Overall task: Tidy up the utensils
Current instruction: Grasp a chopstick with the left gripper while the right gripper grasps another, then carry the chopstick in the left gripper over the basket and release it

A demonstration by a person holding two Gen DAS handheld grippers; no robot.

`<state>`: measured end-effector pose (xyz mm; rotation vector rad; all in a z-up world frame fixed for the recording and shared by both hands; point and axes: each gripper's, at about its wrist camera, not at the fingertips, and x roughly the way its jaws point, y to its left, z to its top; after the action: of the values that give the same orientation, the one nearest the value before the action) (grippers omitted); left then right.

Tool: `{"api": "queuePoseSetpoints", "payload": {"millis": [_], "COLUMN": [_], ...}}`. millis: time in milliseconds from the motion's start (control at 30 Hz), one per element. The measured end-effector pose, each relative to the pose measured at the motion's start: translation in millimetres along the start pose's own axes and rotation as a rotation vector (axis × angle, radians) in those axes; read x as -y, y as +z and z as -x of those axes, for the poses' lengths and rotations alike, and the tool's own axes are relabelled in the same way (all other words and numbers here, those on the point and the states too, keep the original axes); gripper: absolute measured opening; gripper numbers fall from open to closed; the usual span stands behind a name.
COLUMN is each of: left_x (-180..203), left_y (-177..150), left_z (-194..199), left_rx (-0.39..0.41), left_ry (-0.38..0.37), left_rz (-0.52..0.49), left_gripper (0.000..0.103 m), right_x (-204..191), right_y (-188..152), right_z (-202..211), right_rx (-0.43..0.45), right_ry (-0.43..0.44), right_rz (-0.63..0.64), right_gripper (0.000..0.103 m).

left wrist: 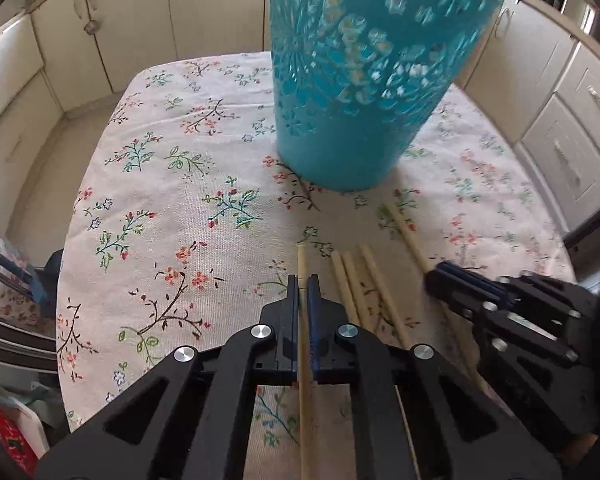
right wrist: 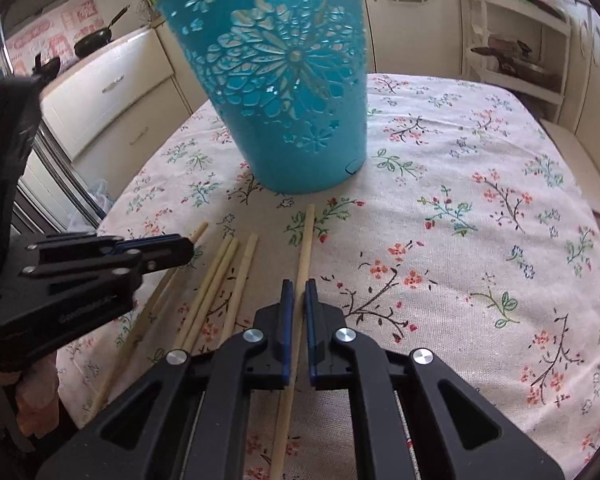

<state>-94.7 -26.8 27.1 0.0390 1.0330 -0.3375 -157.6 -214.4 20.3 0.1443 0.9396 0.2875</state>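
A tall teal cut-out holder point(left wrist: 352, 92) stands on the floral tablecloth; it also shows in the right wrist view point(right wrist: 292, 92). Several pale wooden chopsticks point(left wrist: 364, 292) lie in front of it. My left gripper point(left wrist: 303, 280) is shut on one chopstick point(left wrist: 302, 264) that runs between its fingers. My right gripper point(right wrist: 299, 284) has its fingers close around another chopstick point(right wrist: 306, 240), with a small gap on each side. Each gripper shows in the other's view: the right gripper point(left wrist: 436, 276) and the left gripper point(right wrist: 188, 246).
The floral tablecloth point(right wrist: 480, 240) covers the table. Cream kitchen cabinets point(left wrist: 112, 20) surround it. A white shelf unit point(right wrist: 516, 40) stands at the far right, a pan point(right wrist: 94, 42) on the left counter. Bags point(left wrist: 4, 280) sit below the table's left edge.
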Motion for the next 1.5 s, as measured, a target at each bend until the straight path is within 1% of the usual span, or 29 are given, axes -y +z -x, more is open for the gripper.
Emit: {"api": "queuePoseSetpoints", "payload": {"millis": [133,167,200,267,333,467,500,567,667,767,967,1100,1200,1300,1500], "left_x": [-5,-6,-5,-2,3,16,21,25,31,39,43,36,31,32,31], "left_y": [6,11,15,27,45,75,84,95,116,135,164,175,175,173,159], "left_z": [45,63,76,105,138,189,204,221,233,229,191,161,137,115,90], "left_rx": [0.070,0.108,0.137,0.207,0.303,0.486,0.554,0.636,0.762,0.846,0.926,0.931,0.913,0.879,0.820], "left_ry": [-0.111,-0.156,-0.182,-0.209,-0.260,-0.293,-0.289,-0.280,-0.260,-0.211,-0.107,-0.072,-0.056,-0.031,-0.010], "left_rz": [0.029,0.034,0.037,0.030,0.028,0.007,-0.001,-0.002,0.016,0.039,0.092,0.125,0.145,0.133,0.105], "left_gripper": [0.005,0.005,0.005,0.004,0.005,0.005,0.005,0.005,0.005,0.005,0.005,0.005,0.005,0.005,0.005], "right_x": [6,7,9,9,8,7,8,8,10,10,10,11,11,11,12], "right_y": [1,1,1,1,1,1,1,0,0,0,0,0,0,0,1], "right_z": [0,0,-1,-1,0,0,0,0,0,0,0,0,0,0,0], "right_rx": [0.000,-0.001,-0.002,-0.001,0.000,0.002,0.002,0.002,0.002,0.003,0.002,0.001,0.001,0.000,-0.001], "right_ry": [0.037,0.043,0.051,0.058,0.059,0.056,0.057,0.059,0.062,0.062,0.063,0.071,0.073,0.076,0.081], "right_rz": [-0.038,-0.044,-0.050,-0.057,-0.057,-0.055,-0.055,-0.057,-0.058,-0.058,-0.059,-0.060,-0.061,-0.062,-0.066], "right_gripper": [0.006,0.006,0.006,0.006,0.006,0.006,0.006,0.006,0.007,0.007,0.007,0.007,0.007,0.007,0.007]}}
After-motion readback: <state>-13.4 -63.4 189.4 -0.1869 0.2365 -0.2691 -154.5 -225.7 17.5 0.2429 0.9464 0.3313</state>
